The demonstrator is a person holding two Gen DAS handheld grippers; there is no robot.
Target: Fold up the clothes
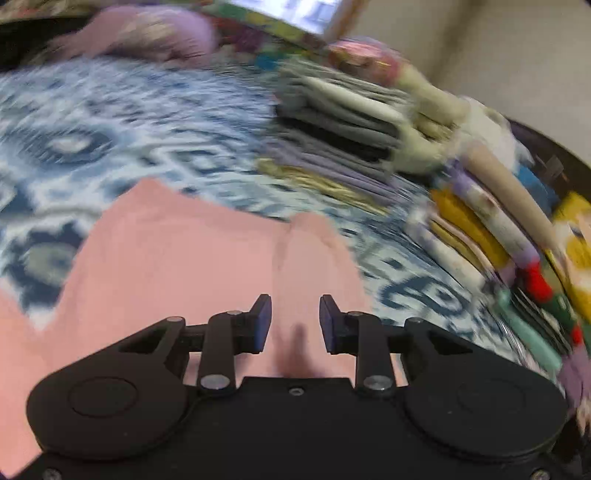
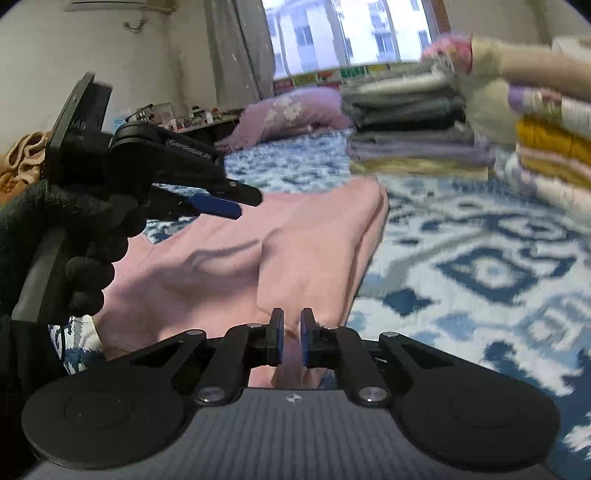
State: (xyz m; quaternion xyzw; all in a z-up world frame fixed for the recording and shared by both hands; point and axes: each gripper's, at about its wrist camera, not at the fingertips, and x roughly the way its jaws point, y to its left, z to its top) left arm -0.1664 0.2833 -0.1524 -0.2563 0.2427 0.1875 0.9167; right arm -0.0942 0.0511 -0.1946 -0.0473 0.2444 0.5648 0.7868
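Note:
A pink garment (image 1: 192,251) lies on the blue and white patterned bedspread (image 1: 110,122). My left gripper (image 1: 294,321) is open, its jaws apart just above the pink cloth and holding nothing. In the right wrist view the pink garment (image 2: 258,258) is partly folded and rumpled. My right gripper (image 2: 291,336) is shut on an edge of the pink cloth, which passes between its blue pads. The left gripper (image 2: 221,203) shows at the left, held by a black-gloved hand (image 2: 74,236) above the garment.
Stacks of folded clothes (image 1: 340,129) stand at the back right of the bed, also in the right wrist view (image 2: 413,122). A pink pillow (image 2: 291,110) lies at the far side below a window (image 2: 347,33). Patterned bedspread (image 2: 480,258) extends to the right.

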